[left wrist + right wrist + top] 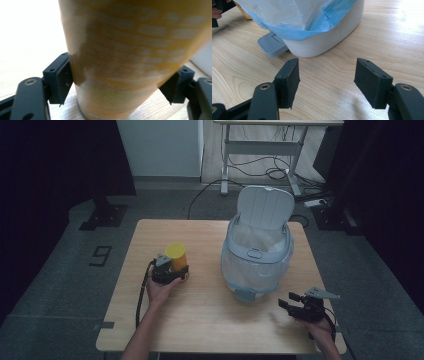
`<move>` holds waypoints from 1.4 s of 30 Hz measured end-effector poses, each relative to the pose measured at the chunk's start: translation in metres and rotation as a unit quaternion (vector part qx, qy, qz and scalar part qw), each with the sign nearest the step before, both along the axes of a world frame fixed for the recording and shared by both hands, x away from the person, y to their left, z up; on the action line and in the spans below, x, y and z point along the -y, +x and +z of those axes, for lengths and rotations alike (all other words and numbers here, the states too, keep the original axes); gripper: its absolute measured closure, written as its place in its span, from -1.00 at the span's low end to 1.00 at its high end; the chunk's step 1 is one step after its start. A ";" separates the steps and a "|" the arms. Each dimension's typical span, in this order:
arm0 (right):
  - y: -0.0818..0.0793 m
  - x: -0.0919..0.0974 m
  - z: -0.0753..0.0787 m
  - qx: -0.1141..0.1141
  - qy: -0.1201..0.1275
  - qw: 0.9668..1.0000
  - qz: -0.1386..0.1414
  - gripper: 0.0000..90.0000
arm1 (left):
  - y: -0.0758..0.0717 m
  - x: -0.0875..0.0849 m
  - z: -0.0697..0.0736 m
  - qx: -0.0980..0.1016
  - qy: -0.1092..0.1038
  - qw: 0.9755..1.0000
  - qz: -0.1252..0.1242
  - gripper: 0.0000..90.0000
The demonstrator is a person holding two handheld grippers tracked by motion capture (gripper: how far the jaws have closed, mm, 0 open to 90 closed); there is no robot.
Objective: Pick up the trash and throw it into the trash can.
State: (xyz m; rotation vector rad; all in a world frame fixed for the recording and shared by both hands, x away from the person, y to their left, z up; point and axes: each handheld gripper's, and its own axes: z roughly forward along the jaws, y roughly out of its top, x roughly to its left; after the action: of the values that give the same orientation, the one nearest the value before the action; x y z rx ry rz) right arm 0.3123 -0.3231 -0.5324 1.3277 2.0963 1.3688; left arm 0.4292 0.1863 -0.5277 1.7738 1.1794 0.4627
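High view: the left tool [172,272] sits on the left half of the worktop [200,320], clamped on a yellow can [176,257] that stands upright. The person's left hand [161,290] holds the tool from behind. A white bin [257,265] stands right of centre, well apart from the can, its lid [265,207] raised and a clear liner [255,237] spread inside. A grey pedal [245,294] projects from the bin's near base. The right tool [295,305] rests near the worktop's right front corner, just beside the bin — jaws apart, nothing between them.

Left gripper view: the can [130,62] stands between the two black pads [61,80], and both pads press on its sides. The can's base meets the worktop [25,65]. The can's printing is too blurred to read.

Right gripper view: the right tool [327,80] has its jaws wide apart over bare worktop [324,100] — no contact with any item. Ahead lies the bin [324,40], its blue-tinted liner [294,17] hanging over the wall, and the pedal [272,45] at the lower left of the base. The left tool [218,7] appears at the upper left edge.
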 end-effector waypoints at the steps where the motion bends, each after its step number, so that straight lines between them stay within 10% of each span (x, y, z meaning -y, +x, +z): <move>1: 0.000 0.000 0.000 0.000 0.000 1.000 -0.001 -0.20 | -0.001 -0.001 0.000 -0.002 -0.001 1.000 -0.002 -0.49; 11: -0.002 0.002 0.003 0.005 0.002 1.000 -0.006 -0.19 | -0.019 -0.016 0.025 0.018 -0.035 0.999 -0.018 -0.48; 42: -0.002 0.001 0.003 0.004 -0.003 1.000 -0.006 -0.19 | -0.052 -0.013 0.078 0.063 -0.050 0.994 -0.080 -0.48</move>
State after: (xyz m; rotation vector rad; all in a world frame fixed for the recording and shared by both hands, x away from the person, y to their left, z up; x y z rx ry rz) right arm 0.3102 -0.3244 -0.5294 1.3269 2.0824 1.3590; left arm 0.3773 0.1997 -0.4492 1.7115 0.9479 0.4088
